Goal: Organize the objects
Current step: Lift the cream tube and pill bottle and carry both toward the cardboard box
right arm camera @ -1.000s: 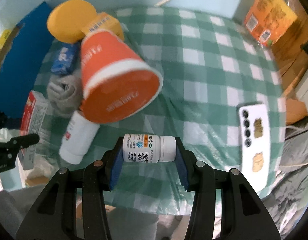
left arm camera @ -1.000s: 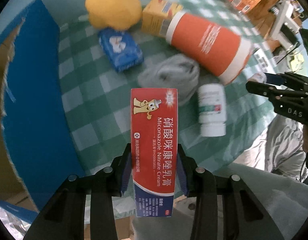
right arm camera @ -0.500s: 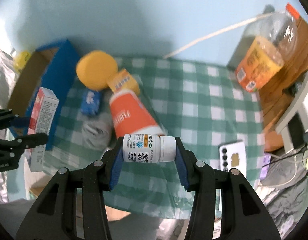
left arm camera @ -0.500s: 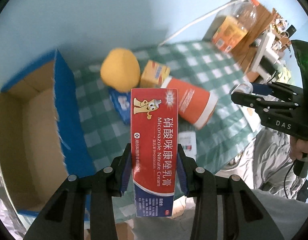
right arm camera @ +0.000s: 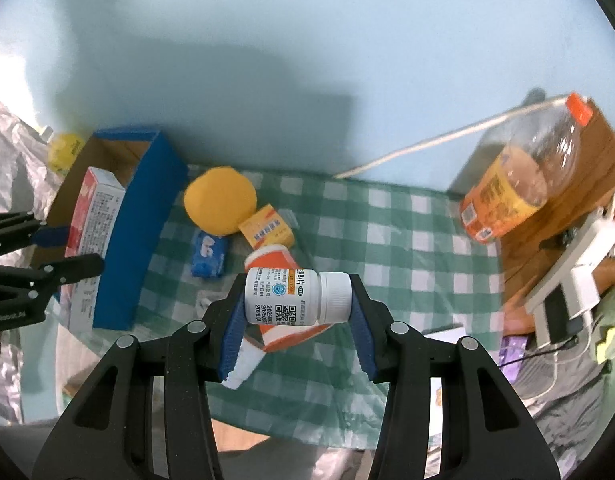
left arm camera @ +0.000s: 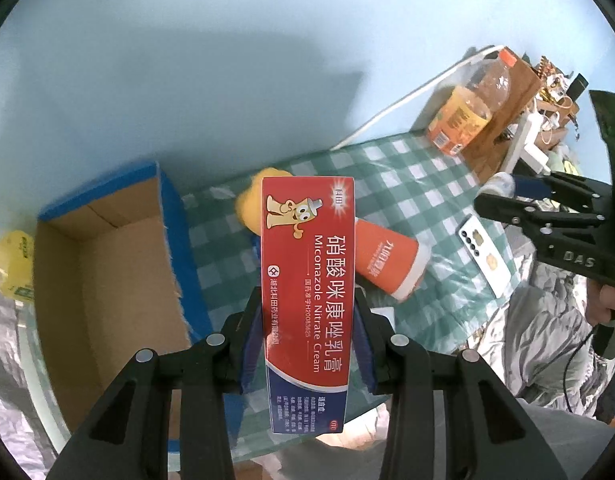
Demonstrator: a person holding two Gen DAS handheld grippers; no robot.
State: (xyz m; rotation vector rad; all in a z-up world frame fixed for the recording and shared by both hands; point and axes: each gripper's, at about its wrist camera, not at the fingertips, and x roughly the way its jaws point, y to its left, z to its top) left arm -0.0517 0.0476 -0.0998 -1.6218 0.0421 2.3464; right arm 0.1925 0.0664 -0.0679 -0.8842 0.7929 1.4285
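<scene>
My left gripper (left arm camera: 307,336) is shut on a red and blue cream box (left arm camera: 307,288), held upright high above the table. In the right wrist view that box (right arm camera: 93,236) hangs by the open blue-sided cardboard box (right arm camera: 141,232). My right gripper (right arm camera: 297,308) is shut on a small white pill bottle (right arm camera: 295,296), lying sideways with its cap to the right. Below on the green checked cloth (right arm camera: 387,240) lie an orange cup (left arm camera: 383,260) on its side, a yellow round sponge (right arm camera: 219,200), a blue packet (right arm camera: 209,254) and a small yellow box (right arm camera: 267,232).
The cardboard box (left arm camera: 107,280) stands open at the table's left end. A large orange drink bottle (right arm camera: 519,176) stands at the far right on a wooden surface. A white phone (left arm camera: 485,260) lies near the right edge. A yellow bottle (left arm camera: 13,264) sits left of the box.
Both grippers have risen well above the table with their loads still held. The table objects look smaller and the cardboard box has come fully into view.
</scene>
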